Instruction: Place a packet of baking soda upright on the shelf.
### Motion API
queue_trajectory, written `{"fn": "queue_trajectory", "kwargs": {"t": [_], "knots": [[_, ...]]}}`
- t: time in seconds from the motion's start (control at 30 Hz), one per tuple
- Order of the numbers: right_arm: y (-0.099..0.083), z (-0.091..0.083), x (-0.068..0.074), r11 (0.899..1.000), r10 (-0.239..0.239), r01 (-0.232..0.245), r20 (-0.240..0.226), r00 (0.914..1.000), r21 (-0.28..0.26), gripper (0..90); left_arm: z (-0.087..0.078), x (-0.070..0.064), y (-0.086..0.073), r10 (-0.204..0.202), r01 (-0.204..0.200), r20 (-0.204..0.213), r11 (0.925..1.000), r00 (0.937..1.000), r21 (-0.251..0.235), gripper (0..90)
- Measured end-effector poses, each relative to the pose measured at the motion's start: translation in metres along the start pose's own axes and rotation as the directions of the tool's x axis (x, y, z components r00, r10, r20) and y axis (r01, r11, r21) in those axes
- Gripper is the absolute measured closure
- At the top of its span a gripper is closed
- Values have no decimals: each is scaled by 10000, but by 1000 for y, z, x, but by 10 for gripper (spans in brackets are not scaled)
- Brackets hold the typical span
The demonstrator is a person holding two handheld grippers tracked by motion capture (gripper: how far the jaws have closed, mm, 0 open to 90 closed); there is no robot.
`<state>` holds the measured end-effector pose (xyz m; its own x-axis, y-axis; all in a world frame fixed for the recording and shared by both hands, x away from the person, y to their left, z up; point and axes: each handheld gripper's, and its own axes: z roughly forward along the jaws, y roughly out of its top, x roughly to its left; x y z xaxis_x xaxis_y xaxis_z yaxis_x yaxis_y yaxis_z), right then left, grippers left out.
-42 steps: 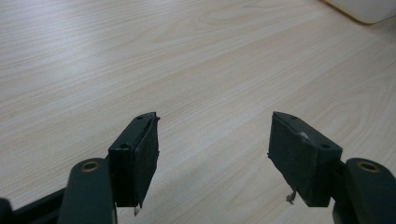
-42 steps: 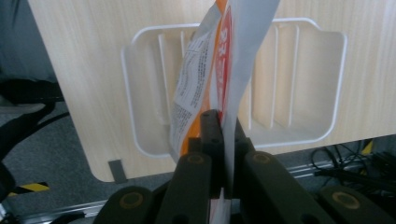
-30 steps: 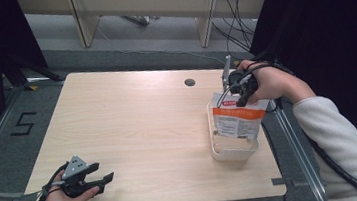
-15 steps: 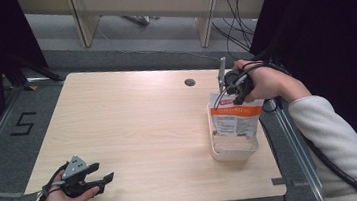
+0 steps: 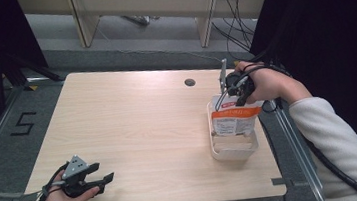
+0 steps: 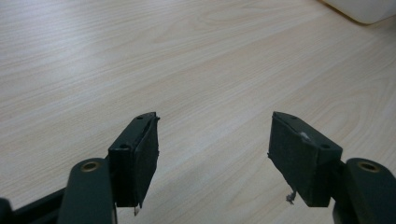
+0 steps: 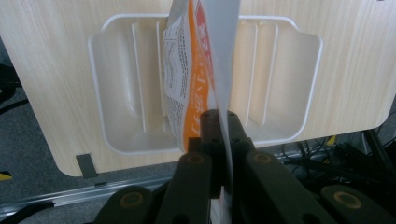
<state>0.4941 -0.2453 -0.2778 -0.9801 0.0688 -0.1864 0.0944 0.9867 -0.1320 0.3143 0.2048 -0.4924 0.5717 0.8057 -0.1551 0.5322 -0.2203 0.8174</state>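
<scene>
White plastic tray (image 5: 233,151) at the table's (image 5: 135,135) right edge serves as my landmark: I hold the orange-and-white pouch (image 5: 234,120) hanging upright above and into it, my right gripper (image 5: 236,89) pinched shut on the pouch's top edge. My left gripper (image 5: 87,179), well apart from the tray at the near left corner, idles with jaws wide and empty. Status, as I judge it: pouch not yet seated and released.
</scene>
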Motion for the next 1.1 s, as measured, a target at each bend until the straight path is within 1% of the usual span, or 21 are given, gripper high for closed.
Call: {"fn": "queue_trajectory", "kwargs": {"t": [0.1, 0.13, 0.17, 0.23, 0.27, 0.3, 0.37, 0.43, 0.47, 0.5, 0.57, 0.6, 0.63, 0.67, 0.7, 0.73, 0.77, 0.8, 0.87, 1.0, 1.1], "knots": [[1, 2, 0, 10000, -82, 83, -56, 10000, 47, 900, 0, 0, 0, 12, -12, -16, 10000, 10000, 64, 325], [1, 2, 1, 9995, 183, -179, -140, 9997, 271, 900, 0, 0, 0, 0, 0, 32, 10000, 10000, 15, 325], [2, 3, 2, 9992, 301, -295, -182, 9994, 277, 900, 0, 0, 0, -2, 2, 22, 10000, 10000, -1, 325], [3, 7, -1, 9998, -172, 174, -239, 9996, 88, 895, 0, 0, 0, -1, 1, 19, 10000, 10000, -11, 325], [5, 8, 2, 9988, 389, -379, -315, 9987, 322, 888, 0, 0, 0, -4, 4, 23, 10000, 10000, -5, 325], [5, 10, 0, 9997, 136, -130, -288, 9995, 214, 878, 0, 0, 0, -4, 4, 24, 10000, 10000, -8, 325], [5, 11, 0, 9994, 228, -224, -149, 9996, 248, 814, 0, 0, 0, -6, 6, 34, 10000, 10000, -4, 325], [3, 11, -1, 9991, 423, -425, -313, 9986, -37, 748, 0, 0, 0, -8, 8, 34, 10000, 10000, -10, 325], [2, 10, 0, 9980, 625, -624, -384, 9973, 42, 735, 0, 0, 0, -8, 8, 35, 10000, 10000, -3, 325], [-1, 9, 0, 9969, 760, -764, -193, 9969, -212, 690, 0, 0, 0, -7, 7, 33, 10000, 10000, -2, 325], [-2, 8, 0, 9951, 952, -956, -171, 9953, -246, 682, 0, 0, 0, 111, -111, 50, 9999, 9999, -2, 325], [-4, 6, -2, 9947, 722, -726, -72, 9974, -723, 667, 0, 0, 0, 90, -90, 55, 10000, 9999, -3, 325], [-6, 4, -1, 9905, 1079, -1089, -155, 9940, -842, 657, 0, 0, 0, 94, -94, 54, 10000, 9999, 1, 325], [-8, 1, 0, 9865, 1178, -1187, -143, 9929, -1131, 636, 0, 0, 0, 14, -14, 109, 10000, 9999, -24, 325], [-9, 1, 0, 9856, 984, -986, -79, 9951, -1374, 625, 1, 0, 0, 13, -12, 107, 10000, 9999, -44, 325], [-9, 1, 0, 9856, 984, -986, -79, 9951, -1374, 625, 1, 0, 0, 7, -7, 63, 10000, 10000, -55, 325], [-8, -1, 3, 9820, 1284, -1296, -179, 9916, -1374, 612, 1, 0, 0, 17, -16, 72, 10000, 10000, -46, 325], [-7, -2, 5, 9800, 1333, -1341, -150, 9910, -1469, 604, 1, 0, 0, 16, -15, 102, 10000, 9999, -38, 325], [-3, -6, 10, 9666, 1504, -1520, -234, 9883, -2062, 603, 1, 0, 0, 20, -19, 102, 10000, 9999, -34, 325], [2, -4, 12, 9638, 1180, -1209, -266, 9927, -2374, 597, 0, 0, 0, 50, -49, 102, 10000, 9999, -26, 325], [7, -2, 15, 9669, 1162, -1194, -273, 9929, -2254, 598, 0, 0, 0, -13, 13, 78, 10000, 10000, 23, 325]]}}
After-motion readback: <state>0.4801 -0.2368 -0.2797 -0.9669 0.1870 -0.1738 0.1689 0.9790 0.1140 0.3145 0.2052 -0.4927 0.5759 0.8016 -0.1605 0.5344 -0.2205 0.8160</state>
